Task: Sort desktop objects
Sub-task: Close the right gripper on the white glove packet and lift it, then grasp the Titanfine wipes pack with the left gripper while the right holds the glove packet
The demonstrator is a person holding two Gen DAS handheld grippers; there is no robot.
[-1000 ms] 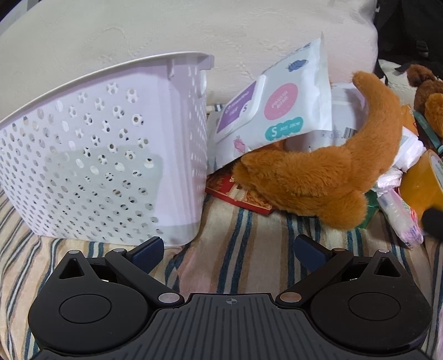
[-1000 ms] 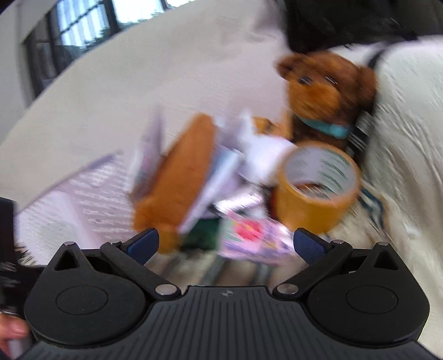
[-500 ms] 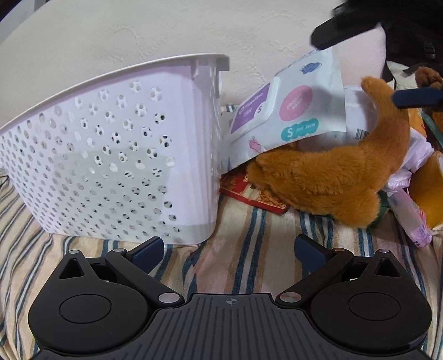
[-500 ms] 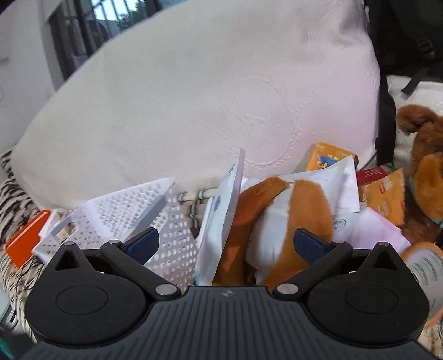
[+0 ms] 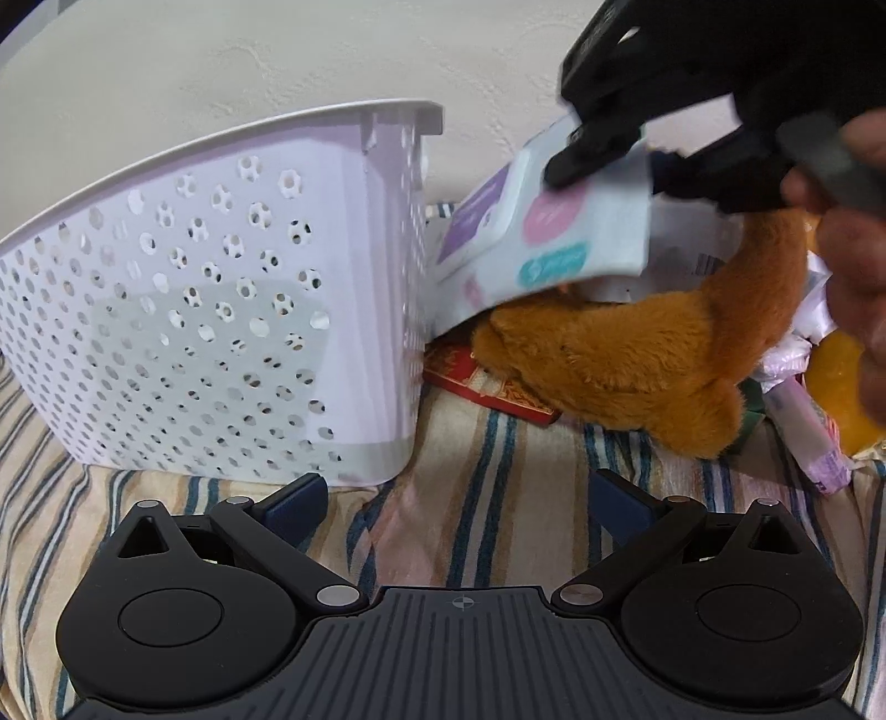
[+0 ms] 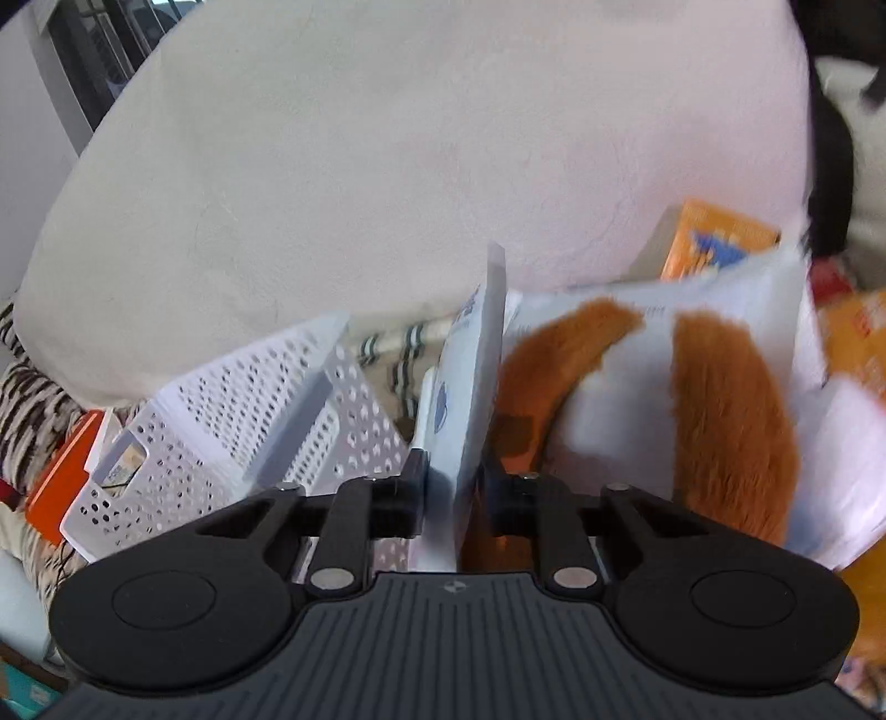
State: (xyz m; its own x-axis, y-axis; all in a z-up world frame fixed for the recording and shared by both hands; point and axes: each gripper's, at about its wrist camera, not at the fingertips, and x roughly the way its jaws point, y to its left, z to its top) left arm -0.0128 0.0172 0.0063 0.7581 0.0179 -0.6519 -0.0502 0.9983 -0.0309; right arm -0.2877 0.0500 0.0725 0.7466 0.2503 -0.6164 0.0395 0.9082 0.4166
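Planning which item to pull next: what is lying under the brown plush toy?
A red patterned box pokes out from under the brown plush toy, on the striped cloth. How far the box runs beneath is covered by fur.

Backdrop: you face a large cream cushion [image 6: 415, 183].
Surface: striped cloth [image 5: 498, 498] under you.
Window: dark-framed window [image 6: 105, 50], upper left.

The packet [image 5: 545, 232] leans between the basket [image 5: 221, 288] on the left and the plush toy [image 5: 637, 354] on the right.
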